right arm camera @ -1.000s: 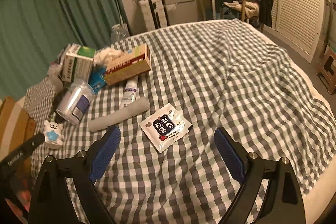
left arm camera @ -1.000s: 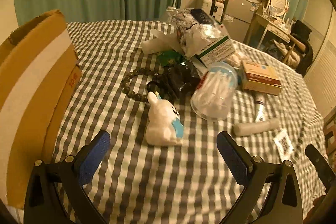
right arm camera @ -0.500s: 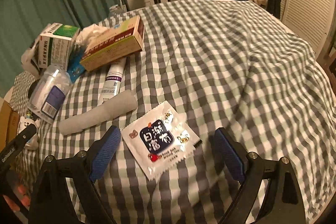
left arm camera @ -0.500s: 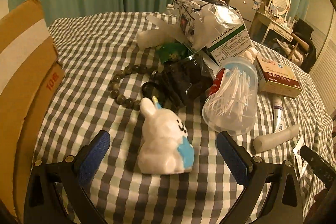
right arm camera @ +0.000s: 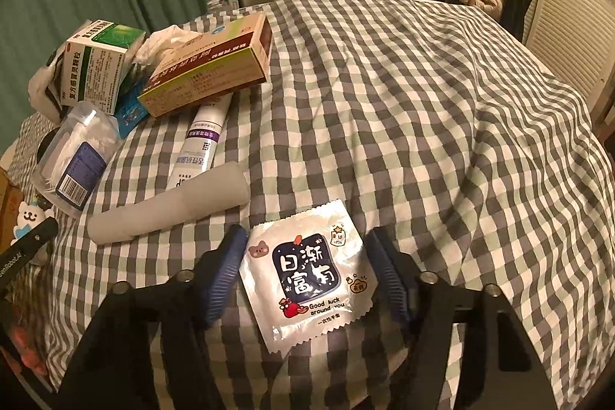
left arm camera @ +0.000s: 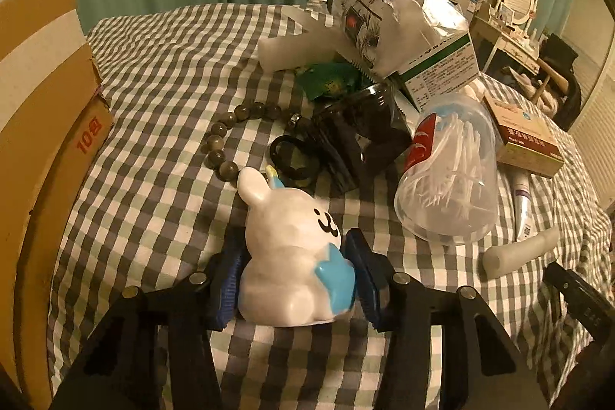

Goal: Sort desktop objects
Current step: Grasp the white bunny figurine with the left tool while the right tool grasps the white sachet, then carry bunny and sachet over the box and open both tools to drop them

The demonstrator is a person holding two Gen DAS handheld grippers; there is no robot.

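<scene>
Glossy white rabbit figurine [left arm camera: 292, 252], blue star on chest, drawn face, upright on checked cloth [left arm camera: 161, 125]. Left tool [left arm camera: 296, 271] just closing, blue pads against figurine's flanks, seemingly gripping. Right tool [right arm camera: 307, 275] also just closing, half-spread around flat white sachet [right arm camera: 307, 271] with navy label; pads apparently not pressing yet.
</scene>
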